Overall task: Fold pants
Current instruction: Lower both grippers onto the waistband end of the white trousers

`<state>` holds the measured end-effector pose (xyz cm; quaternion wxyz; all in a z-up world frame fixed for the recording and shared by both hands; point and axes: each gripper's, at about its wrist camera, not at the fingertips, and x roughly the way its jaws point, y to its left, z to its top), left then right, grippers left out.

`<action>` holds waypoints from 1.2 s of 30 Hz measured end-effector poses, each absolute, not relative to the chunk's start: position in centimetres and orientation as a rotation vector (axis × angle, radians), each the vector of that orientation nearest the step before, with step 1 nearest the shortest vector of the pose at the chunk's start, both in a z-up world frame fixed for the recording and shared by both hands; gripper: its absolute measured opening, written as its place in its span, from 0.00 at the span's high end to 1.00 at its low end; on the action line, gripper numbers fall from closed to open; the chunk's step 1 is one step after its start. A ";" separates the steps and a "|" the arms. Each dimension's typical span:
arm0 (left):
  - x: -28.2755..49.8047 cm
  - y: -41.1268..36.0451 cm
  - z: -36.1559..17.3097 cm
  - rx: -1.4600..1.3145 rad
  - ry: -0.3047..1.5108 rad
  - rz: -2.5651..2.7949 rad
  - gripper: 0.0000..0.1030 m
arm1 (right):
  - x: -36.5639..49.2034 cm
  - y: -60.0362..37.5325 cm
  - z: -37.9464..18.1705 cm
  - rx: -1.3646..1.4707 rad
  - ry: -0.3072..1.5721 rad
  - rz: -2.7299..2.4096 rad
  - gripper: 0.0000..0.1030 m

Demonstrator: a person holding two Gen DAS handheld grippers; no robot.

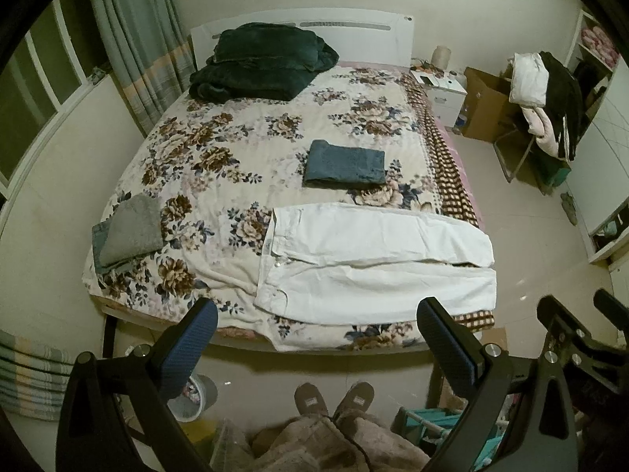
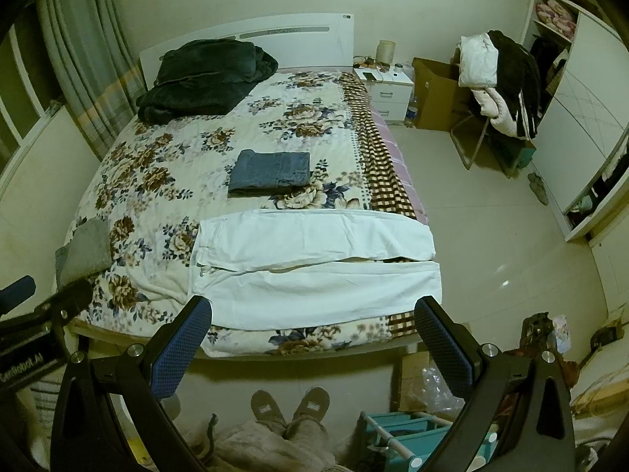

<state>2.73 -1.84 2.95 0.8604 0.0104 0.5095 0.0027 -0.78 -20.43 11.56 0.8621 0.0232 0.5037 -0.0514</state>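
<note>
The pants (image 1: 377, 259) at the bed's near edge are plain white woven cloth, matt, lightly creased. The cover (image 1: 236, 165) beneath is soft printed cloth, slightly quilted. A folded blue piece (image 1: 345, 164) mid-bed looks like denim; the grey one (image 1: 131, 230) at the left edge looks fuzzy. The dark blanket (image 1: 259, 61) by the glossy white headboard (image 1: 354, 27) is plush with a sheen. Gripper pads (image 2: 179, 348) are blue dimpled rubber on matt black plastic.
</note>
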 end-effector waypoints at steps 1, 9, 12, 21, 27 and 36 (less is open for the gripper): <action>3.2 -2.0 3.2 0.021 1.062 0.013 0.00 | -0.5 -20.3 11.5 0.054 1.056 -0.111 0.00; 13.3 -1.0 1.7 0.027 0.999 0.033 0.00 | 5.3 -21.8 7.0 0.069 1.015 -0.178 0.00; 16.5 -1.3 -1.1 0.034 1.013 0.032 0.00 | 8.7 -22.7 4.3 0.056 1.027 -0.188 0.00; 25.6 -5.1 -11.7 0.071 1.135 0.089 0.00 | 23.1 -28.6 -9.0 0.003 1.160 -0.150 0.00; 31.5 -8.1 -20.9 0.088 1.237 0.129 0.00 | 32.7 -32.4 -20.9 -0.024 1.256 -0.070 0.00; 40.5 -12.8 -39.1 0.229 1.397 0.116 0.00 | 43.6 -35.2 -43.0 -0.150 1.445 -0.048 0.00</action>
